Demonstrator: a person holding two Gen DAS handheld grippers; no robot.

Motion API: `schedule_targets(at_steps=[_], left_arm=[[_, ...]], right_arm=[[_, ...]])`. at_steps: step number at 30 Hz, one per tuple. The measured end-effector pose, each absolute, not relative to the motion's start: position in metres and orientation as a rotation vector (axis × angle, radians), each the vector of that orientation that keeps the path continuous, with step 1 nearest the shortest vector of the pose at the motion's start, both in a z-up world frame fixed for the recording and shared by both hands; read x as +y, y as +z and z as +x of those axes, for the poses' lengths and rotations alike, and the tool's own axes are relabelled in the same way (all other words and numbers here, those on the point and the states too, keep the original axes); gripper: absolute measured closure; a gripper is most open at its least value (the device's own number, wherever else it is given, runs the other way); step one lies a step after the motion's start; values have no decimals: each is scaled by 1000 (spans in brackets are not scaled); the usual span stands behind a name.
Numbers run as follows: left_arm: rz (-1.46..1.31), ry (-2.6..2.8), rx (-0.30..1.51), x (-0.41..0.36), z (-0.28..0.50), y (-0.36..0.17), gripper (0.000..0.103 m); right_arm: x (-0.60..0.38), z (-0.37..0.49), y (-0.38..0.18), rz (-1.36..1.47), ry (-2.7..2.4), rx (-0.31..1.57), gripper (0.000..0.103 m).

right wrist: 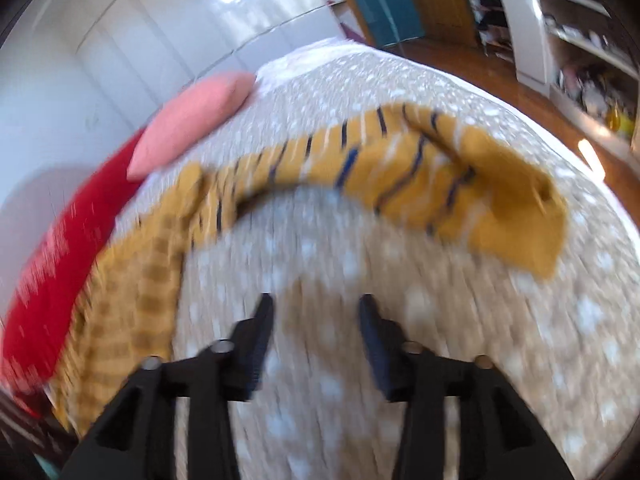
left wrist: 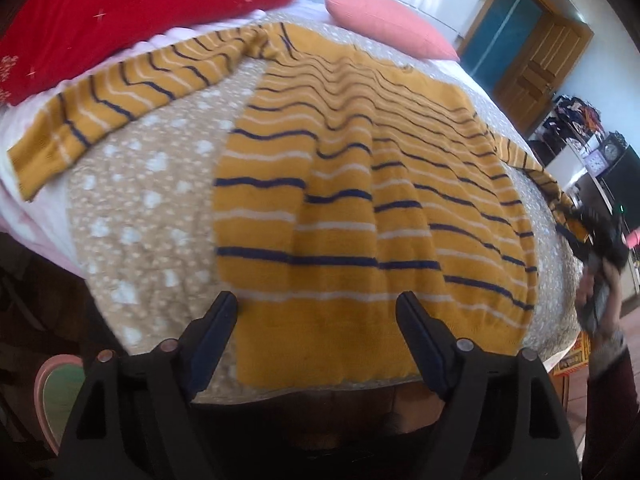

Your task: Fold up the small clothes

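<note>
A mustard sweater (left wrist: 360,184) with navy and white stripes lies spread flat on a tan spotted bedspread (left wrist: 152,208). Its hem is at the near edge, one sleeve (left wrist: 120,92) stretches out to the left. My left gripper (left wrist: 318,304) is open and empty, its fingers just above the hem. In the right wrist view the other sleeve (right wrist: 440,176) lies across the bedspread (right wrist: 320,320), its cuff at the right. My right gripper (right wrist: 316,308) is open and empty, short of that sleeve. The right wrist view is blurred.
A red pillow (left wrist: 120,4) and a pink pillow (left wrist: 388,20) lie at the head of the bed; both also show in the right wrist view, the pink one (right wrist: 192,120) upper left. A wooden door (left wrist: 532,52) and cluttered shelves (right wrist: 580,40) stand beyond the bed.
</note>
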State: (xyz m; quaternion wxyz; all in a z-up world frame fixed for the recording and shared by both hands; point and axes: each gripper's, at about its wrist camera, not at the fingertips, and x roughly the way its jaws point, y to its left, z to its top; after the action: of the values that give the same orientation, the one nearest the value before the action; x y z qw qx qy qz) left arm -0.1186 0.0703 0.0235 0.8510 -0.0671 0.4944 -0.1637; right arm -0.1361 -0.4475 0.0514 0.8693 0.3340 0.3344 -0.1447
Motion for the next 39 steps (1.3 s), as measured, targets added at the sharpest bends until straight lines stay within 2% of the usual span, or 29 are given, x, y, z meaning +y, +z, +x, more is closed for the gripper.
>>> schedule_targets(at_steps=[5, 9, 12, 13, 14, 16, 22, 26, 34, 36, 39], left_arm=[[-78, -344, 1035, 58, -120, 23, 23], [-55, -347, 1046, 55, -119, 20, 23], [-72, -356, 1054, 56, -115, 17, 23], [-81, -360, 1056, 55, -113, 15, 23], [-96, -367, 1060, 56, -111, 13, 23], [-116, -380, 1065, 55, -109, 11, 23], [-175, -414, 1069, 58, -102, 5, 23], [-248, -420, 1069, 75, -100, 6, 23], [-360, -365, 1049, 126, -103, 8, 22], [-419, -359, 1058, 142, -102, 3, 21], [-456, -330, 1050, 164, -103, -3, 21]], right_arm=[[-479, -119, 41, 1001, -255, 534, 43], [-498, -108, 34, 1113, -325, 502, 43], [-518, -100, 29, 1167, -367, 548, 68], [-523, -96, 33, 1145, -377, 568, 82], [-526, -94, 37, 1118, -389, 579, 91], [-531, -89, 58, 1001, -431, 604, 94], [-485, -41, 141, 713, -364, 631, 94], [-425, 15, 162, 631, -242, 679, 95], [-272, 132, 138, 471, -42, 832, 95], [-243, 154, 122, 422, -5, 863, 100], [-194, 181, 98, 348, 42, 911, 101]])
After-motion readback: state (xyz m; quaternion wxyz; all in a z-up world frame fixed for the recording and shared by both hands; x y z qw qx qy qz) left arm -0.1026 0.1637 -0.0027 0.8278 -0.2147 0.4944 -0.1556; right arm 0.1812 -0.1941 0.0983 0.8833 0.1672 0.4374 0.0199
